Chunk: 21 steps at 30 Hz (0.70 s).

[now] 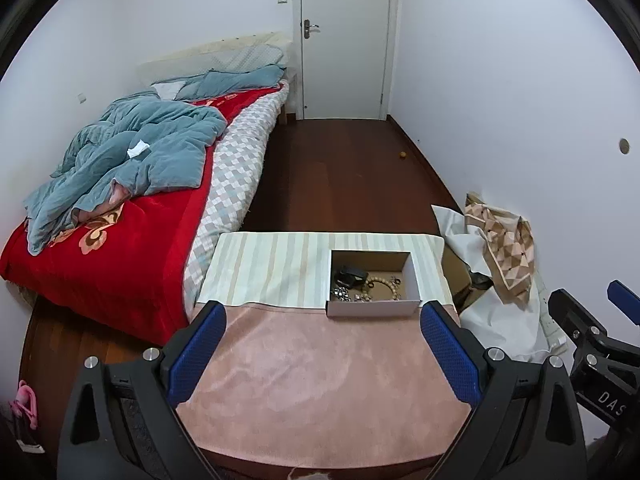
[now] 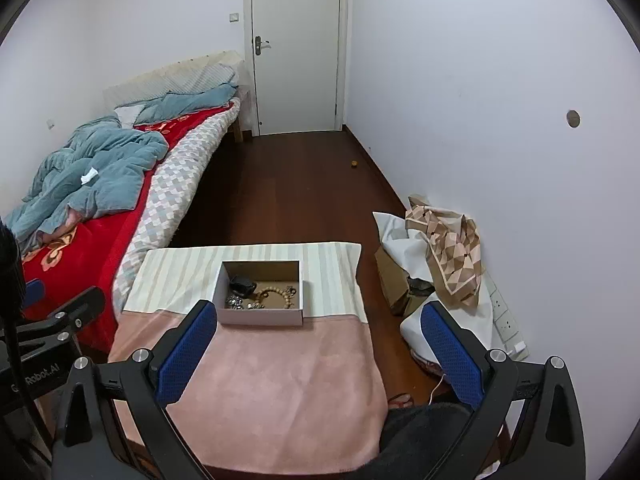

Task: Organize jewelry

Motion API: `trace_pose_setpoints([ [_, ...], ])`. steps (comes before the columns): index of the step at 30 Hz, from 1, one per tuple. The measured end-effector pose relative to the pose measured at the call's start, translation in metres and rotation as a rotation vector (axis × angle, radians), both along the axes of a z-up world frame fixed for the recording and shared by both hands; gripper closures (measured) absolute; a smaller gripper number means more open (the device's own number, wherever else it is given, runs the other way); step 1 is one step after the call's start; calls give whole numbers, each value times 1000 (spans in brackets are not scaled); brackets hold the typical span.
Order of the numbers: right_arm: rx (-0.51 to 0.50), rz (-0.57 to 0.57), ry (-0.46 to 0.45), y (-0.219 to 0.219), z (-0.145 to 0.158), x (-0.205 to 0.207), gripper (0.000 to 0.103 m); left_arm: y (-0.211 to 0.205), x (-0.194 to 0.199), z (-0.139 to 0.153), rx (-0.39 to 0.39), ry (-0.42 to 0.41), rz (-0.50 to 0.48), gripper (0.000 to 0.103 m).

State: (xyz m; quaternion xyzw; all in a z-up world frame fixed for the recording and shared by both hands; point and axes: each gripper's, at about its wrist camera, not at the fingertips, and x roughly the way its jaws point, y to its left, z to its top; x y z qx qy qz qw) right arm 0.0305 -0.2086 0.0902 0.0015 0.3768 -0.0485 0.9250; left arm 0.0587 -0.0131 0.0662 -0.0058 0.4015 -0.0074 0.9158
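- Small bedroom with white walls, a dark wood floor [image 1: 344, 176] and a white door [image 1: 346, 40] up at 12 o'clock.
- Messy bed [image 1: 132, 216] off at 9 o'clock in the left wrist view, with a red blanket and a crumpled blue quilt [image 1: 132, 160] on top.
- Low table right ahead, covered by a pink cloth [image 1: 320, 376] on the near half and a striped cloth [image 1: 272, 268] on the far half.
- Open white box [image 1: 374, 280] sitting on the striped cloth, right at the line where both cloths meet; at 1 o'clock from the picture middle in the left wrist view.
- Jewelry inside the box: a brown bead bracelet [image 1: 386, 282], some shiny silver pieces [image 1: 342, 293] and a dark lump [image 1: 349, 272] too small to name.
- Left gripper [image 1: 322, 318] spread wide, holding nothing, blue pads [image 1: 196, 354] up over the pink cloth.
- Right gripper [image 2: 320, 316] spread wide too, holding nothing, its left pad tip just next to the box corner in the picture.
- Same box [image 2: 260, 292] near the picture middle in the right wrist view, leaning to 11 o'clock.
- Brown patterned scarf [image 2: 448, 248] on a white bag [image 2: 400, 228] by the wall at 3 o'clock.
- White power strip [image 2: 506, 320] on the floor by the wall at 4 o'clock.
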Motion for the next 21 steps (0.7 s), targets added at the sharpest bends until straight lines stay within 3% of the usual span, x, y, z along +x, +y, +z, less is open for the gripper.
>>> trace_pose_setpoints([
  [8,-10,-17,30,-2,-18,47,0,1,31,-12,28,11,33,0],
  [21,-20,-17,126,-5,-48,106,0,-8,76,-32,58,114,23,0],
])
